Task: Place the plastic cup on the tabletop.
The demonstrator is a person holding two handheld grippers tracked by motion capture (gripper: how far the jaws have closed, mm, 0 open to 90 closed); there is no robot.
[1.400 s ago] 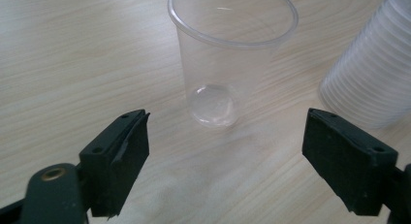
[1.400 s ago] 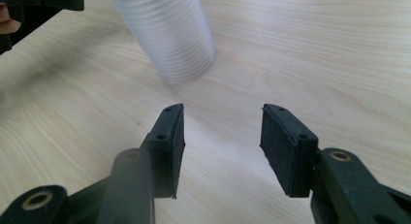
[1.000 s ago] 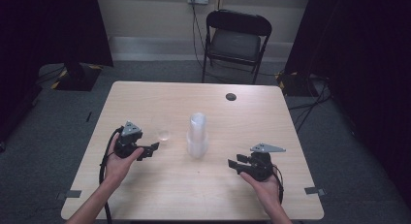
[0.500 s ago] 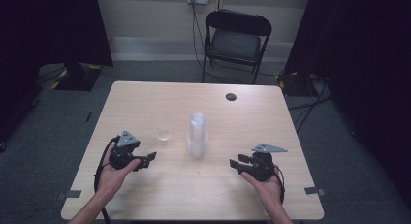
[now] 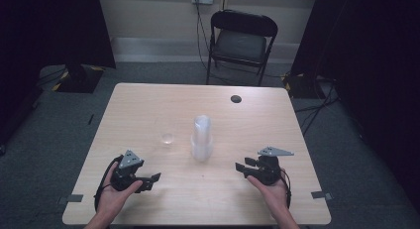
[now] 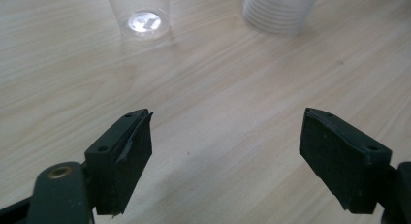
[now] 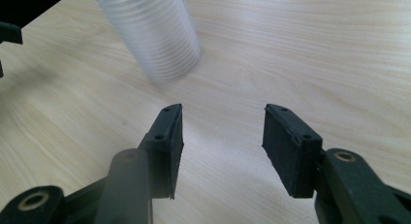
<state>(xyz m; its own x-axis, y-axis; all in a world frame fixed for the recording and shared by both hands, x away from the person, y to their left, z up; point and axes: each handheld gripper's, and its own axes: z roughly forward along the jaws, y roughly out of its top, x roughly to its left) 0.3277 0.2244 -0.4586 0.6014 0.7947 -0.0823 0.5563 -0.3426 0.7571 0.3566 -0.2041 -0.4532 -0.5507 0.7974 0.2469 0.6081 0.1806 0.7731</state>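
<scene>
A stack of clear plastic cups (image 5: 201, 140) stands upright in the middle of the wooden table (image 5: 148, 105). Just left of it stands a single clear cup (image 5: 167, 138). My left gripper (image 5: 152, 181) is open near the front left of the table, well short of the single cup. The left gripper view has that single cup (image 6: 140, 15) and the stack (image 6: 278, 10) ahead of the wide-open left gripper (image 6: 225, 156), which holds nothing. My right gripper (image 5: 241, 168) is open at the front right, pointing toward the stack (image 7: 155, 35). Bare wood lies between the jaws of the right gripper (image 7: 223, 146).
A small black round disc (image 5: 236, 98) lies near the table's far edge. A black folding chair (image 5: 242, 40) stands behind the table. Bare tabletop surrounds the cups, and the table's front edge is close under both hands.
My left gripper has drawn back from beside the single cup toward the table's front edge. The right gripper has barely moved. The cups stay in place.
</scene>
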